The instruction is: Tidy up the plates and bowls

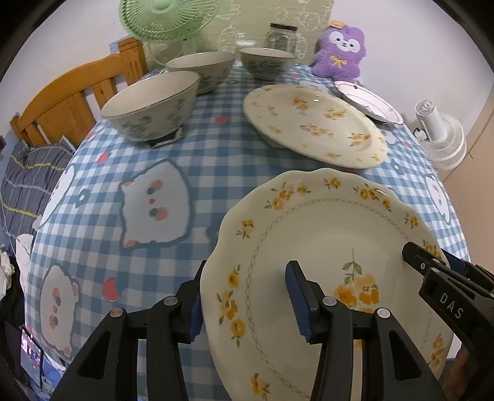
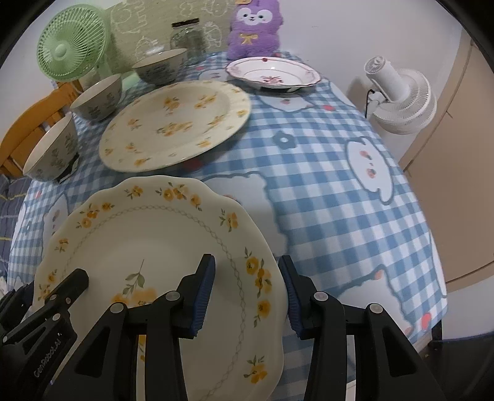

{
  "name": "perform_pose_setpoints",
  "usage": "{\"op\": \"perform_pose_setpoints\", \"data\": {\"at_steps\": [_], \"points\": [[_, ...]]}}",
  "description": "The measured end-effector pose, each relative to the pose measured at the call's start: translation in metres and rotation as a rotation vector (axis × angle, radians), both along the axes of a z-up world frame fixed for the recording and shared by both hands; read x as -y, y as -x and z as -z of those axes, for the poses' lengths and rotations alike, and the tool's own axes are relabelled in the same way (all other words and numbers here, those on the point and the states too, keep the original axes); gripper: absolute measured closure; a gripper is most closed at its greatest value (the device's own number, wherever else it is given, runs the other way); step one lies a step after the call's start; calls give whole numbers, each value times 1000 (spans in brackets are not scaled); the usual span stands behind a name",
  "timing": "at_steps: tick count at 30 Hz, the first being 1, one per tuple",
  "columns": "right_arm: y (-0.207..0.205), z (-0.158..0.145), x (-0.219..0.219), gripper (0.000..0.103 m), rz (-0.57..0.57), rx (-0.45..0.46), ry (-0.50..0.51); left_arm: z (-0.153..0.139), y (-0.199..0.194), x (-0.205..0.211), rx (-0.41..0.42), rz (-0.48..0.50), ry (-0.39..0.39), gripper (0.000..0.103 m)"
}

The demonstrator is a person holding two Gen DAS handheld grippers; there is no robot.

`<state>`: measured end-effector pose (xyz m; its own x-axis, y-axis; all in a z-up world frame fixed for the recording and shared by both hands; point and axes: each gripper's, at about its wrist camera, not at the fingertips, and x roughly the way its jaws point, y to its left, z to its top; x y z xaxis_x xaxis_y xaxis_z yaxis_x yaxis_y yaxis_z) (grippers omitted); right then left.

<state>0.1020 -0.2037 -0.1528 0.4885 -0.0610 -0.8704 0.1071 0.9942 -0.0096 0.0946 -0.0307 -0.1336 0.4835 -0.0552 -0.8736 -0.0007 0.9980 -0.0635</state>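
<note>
A scalloped cream plate with yellow flowers (image 1: 324,222) (image 2: 148,228) hangs tilted just above the checked tablecloth, held between both grippers. My left gripper (image 1: 245,303) is shut on its left rim, one pad under the edge and one on the face. My right gripper (image 2: 247,293) is shut on the opposite rim the same way. Behind it lie a larger yellow-flowered plate (image 1: 311,120) (image 2: 176,123) and a red-patterned plate (image 1: 367,100) (image 2: 271,72). Three grey floral bowls (image 1: 151,105) (image 1: 200,69) (image 1: 265,61) stand in a row along the far left.
A green fan (image 1: 166,18), a glass jar (image 1: 281,35) and a purple plush toy (image 1: 339,51) stand at the table's back edge. A white fan (image 1: 438,135) sits off the right side, a wooden chair (image 1: 68,101) at the left.
</note>
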Motion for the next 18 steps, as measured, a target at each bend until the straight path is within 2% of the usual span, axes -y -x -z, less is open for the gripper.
{"op": "perform_pose_setpoints", "data": {"at_steps": [18], "points": [[-14, -15, 100, 57, -3, 25, 21, -9, -12, 97, 35, -4, 11, 55]]}}
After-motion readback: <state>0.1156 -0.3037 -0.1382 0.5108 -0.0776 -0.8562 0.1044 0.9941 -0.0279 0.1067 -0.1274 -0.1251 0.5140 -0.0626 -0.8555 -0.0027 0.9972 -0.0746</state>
